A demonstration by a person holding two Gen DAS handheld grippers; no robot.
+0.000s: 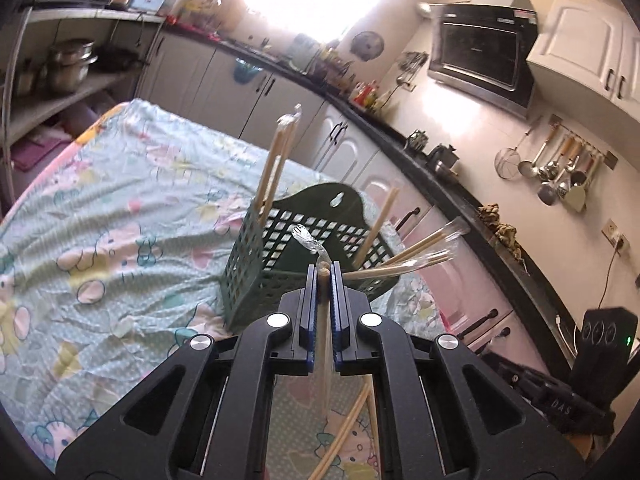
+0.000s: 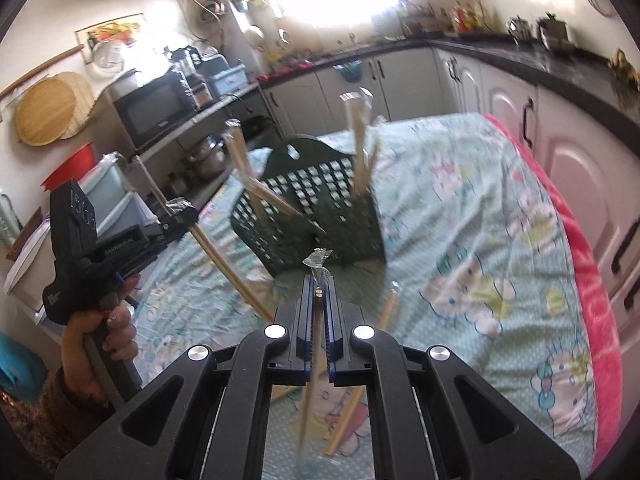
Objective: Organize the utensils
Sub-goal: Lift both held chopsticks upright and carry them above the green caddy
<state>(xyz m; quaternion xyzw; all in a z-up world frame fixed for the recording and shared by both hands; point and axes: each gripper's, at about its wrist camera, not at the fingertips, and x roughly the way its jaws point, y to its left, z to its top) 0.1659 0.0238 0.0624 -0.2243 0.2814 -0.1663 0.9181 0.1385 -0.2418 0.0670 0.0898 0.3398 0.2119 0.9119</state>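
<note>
Already several wrapped chopstick pairs (image 1: 276, 164) stand in the green basket (image 1: 256, 280), which sits toward the far end of the desk's patterned cloth (image 1: 120, 208). Each hand-held gripper is clamped on another wrapped pair: the left hand-held gripper (image 1: 323, 276) pinches a left pair (image 1: 322, 320) upright, and the right hand-held gripper (image 2: 318, 292) pinches a right pair (image 2: 312, 360). Both held pairs are raised short of the basket. More loose chopsticks (image 1: 352, 420) lie on the cloth near the close edge, so the job looks roughly midway.

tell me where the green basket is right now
The green basket stands on the patterned cloth just beyond the left tool, wrapped chopsticks sticking out of it.
</note>
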